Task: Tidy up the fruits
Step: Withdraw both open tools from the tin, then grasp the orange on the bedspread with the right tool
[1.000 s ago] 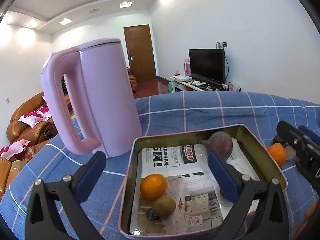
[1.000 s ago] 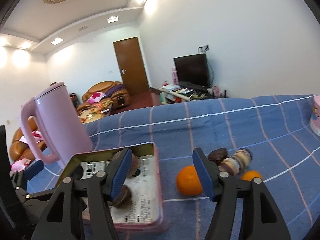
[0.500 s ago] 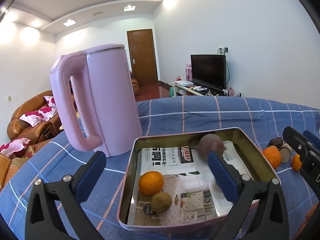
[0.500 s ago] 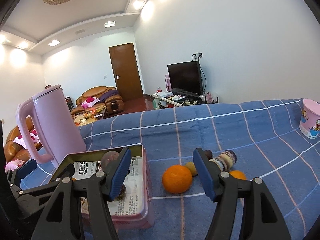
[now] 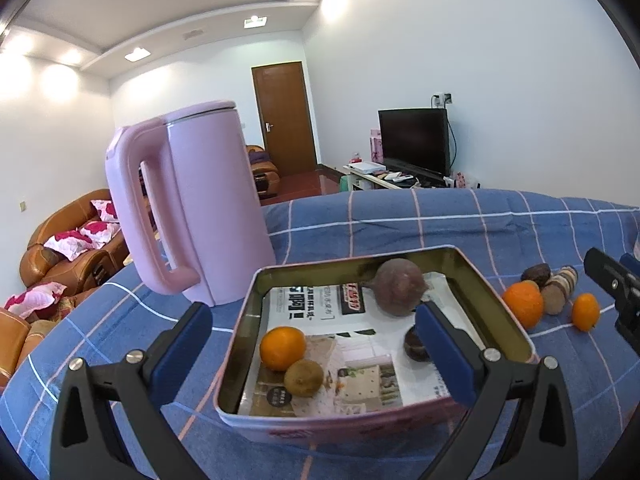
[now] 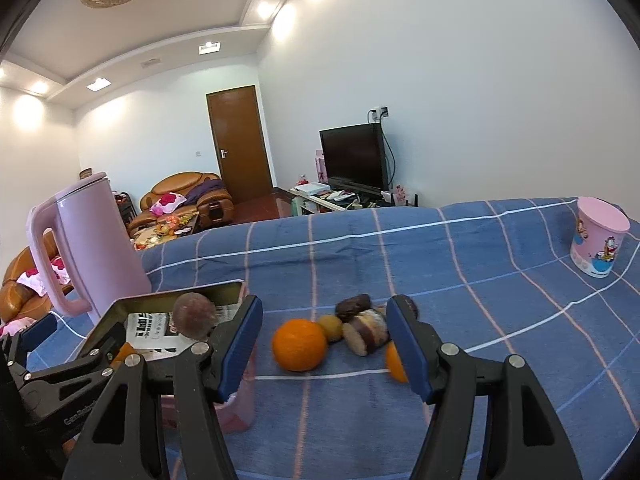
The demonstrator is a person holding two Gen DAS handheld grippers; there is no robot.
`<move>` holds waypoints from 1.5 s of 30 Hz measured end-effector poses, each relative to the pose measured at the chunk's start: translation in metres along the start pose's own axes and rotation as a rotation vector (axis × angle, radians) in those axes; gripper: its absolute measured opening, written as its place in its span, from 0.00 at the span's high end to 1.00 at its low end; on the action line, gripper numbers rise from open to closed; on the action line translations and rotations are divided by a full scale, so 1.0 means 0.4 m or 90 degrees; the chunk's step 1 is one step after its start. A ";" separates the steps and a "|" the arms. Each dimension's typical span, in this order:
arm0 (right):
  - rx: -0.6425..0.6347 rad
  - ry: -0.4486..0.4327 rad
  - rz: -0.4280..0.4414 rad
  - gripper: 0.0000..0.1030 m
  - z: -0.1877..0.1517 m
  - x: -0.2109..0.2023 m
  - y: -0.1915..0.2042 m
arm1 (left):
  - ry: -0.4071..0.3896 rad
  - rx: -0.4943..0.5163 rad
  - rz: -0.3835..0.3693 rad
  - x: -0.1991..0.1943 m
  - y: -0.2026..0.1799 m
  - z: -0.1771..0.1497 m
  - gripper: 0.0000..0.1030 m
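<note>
A pink tin [image 5: 496,304] lined with printed paper holds an orange [image 5: 282,348], a kiwi [image 5: 303,377], a round purple fruit [image 5: 399,287] and a dark fruit [image 5: 414,346] half hidden by a finger. My left gripper [image 5: 316,354] hangs open just before the tin's near wall, gripping nothing. On the blue checked cloth right of the tin lie an orange [image 6: 299,345], a kiwi [image 6: 333,328], a dark fruit [image 6: 353,305], a brown banded piece [image 6: 368,333] and a small orange [image 6: 395,360]. My right gripper [image 6: 324,346] is open, short of that orange.
A tall pink kettle [image 5: 200,208] stands on the cloth left of and behind the tin [image 6: 120,312]. A pink cartoon cup [image 6: 598,242] stands far right. The cloth's far edge drops to a room with sofas, a TV and a door. Each gripper shows at the other view's edge.
Both grippers have drawn back and swung right. The loose fruits now sit between the right gripper's fingers, the pink cup has come into view, and the tin looks farther from the left gripper.
</note>
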State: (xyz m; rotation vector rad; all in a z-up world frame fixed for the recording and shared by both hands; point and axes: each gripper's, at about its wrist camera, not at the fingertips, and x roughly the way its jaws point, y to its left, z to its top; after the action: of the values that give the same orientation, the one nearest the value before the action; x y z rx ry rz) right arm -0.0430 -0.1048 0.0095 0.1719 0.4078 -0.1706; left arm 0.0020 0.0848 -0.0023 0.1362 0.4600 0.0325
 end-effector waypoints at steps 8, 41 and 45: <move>0.016 0.009 -0.026 0.36 0.007 -0.013 -0.083 | 0.007 0.018 -0.020 -0.026 -0.055 -0.007 0.00; -0.061 0.262 0.095 0.36 -0.012 0.164 -0.170 | 0.085 0.059 -0.135 -0.069 -0.253 -0.031 0.00; -0.058 0.306 0.097 0.36 -0.028 0.204 -0.165 | 0.097 0.057 -0.140 -0.059 -0.258 -0.031 0.00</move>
State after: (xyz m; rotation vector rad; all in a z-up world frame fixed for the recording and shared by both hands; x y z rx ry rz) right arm 0.0134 -0.1771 -0.0424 0.1524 0.8769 0.0436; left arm -0.0244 -0.0174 -0.0173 0.1703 0.6267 -0.1953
